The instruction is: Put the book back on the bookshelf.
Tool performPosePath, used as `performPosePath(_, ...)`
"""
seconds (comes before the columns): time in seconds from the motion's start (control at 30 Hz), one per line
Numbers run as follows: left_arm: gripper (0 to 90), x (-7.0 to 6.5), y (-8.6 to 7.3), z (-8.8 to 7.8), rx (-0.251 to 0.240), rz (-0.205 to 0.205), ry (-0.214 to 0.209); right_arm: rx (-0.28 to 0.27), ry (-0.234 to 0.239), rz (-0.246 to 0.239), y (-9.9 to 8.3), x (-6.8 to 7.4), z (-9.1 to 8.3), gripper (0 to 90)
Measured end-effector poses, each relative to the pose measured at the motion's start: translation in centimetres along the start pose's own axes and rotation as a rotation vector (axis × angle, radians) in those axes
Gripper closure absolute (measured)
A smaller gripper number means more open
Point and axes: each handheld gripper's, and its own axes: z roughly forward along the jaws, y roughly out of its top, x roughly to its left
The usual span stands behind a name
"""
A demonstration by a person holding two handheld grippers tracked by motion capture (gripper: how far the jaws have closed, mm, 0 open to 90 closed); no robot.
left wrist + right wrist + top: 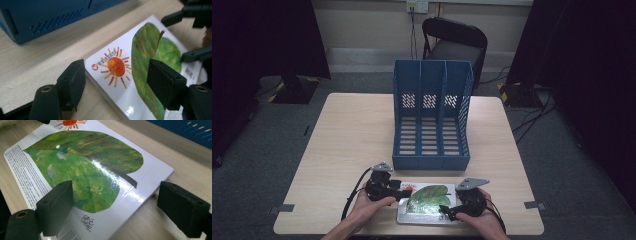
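While book [427, 202] lies flat on pale wood table [352, 135], both tools gape: left tool [115, 75], right tool [116, 207].

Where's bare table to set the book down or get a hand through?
Free: the wide strip of table left of the blue file rack, and a narrower strip to its right. The back edge behind the rack is bare too. Crowded: the front middle, where the book lies flat between the left gripper and right gripper, just in front of the rack.
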Motion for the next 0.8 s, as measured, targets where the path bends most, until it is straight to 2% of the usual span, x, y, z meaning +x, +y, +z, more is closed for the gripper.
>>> performPosePath(0.1,32.4,0.43,-0.01,-0.22,-0.034,-0.043,-0.03,-0.003,0.002,0.003,0.04,0.0,-0.03,12.7)
performPosePath(0.2,33.1,0.59,0.03,-0.33,-0.052,-0.062,-0.045,-0.007,0.001,0.004,0.06,-0.01,-0.05,12.3)
performPosePath(0.23,33.9,0.67,0.08,-0.38,-0.067,-0.084,-0.058,-0.007,0.001,0.007,0.04,-0.02,-0.07,11.6)
performPosePath(0.33,33.9,0.8,0.12,-0.48,-0.074,-0.092,-0.069,-0.006,0.003,0.005,0.03,-0.01,-0.04,10.2)
performPosePath(0.4,34.3,0.88,0.18,-0.67,-0.099,-0.116,-0.084,-0.003,0.007,0.002,0.06,0.04,0.0,8.5)
performPosePath(0.43,36.1,0.98,0.21,-0.82,-0.115,-0.112,-0.093,-0.005,0.011,0.004,0.08,0.01,-0.05,8.2)
performPosePath(0.63,36.0,1.05,0.25,-0.86,-0.135,-0.13,-0.119,-0.001,0.022,0.0,-0.05,0.07,-0.26,7.3)
performPosePath(0.8,36.6,1.12,0.16,-0.93,-0.144,-0.162,-0.132,-0.002,0.022,0.001,-0.07,0.06,-0.22,6.9)
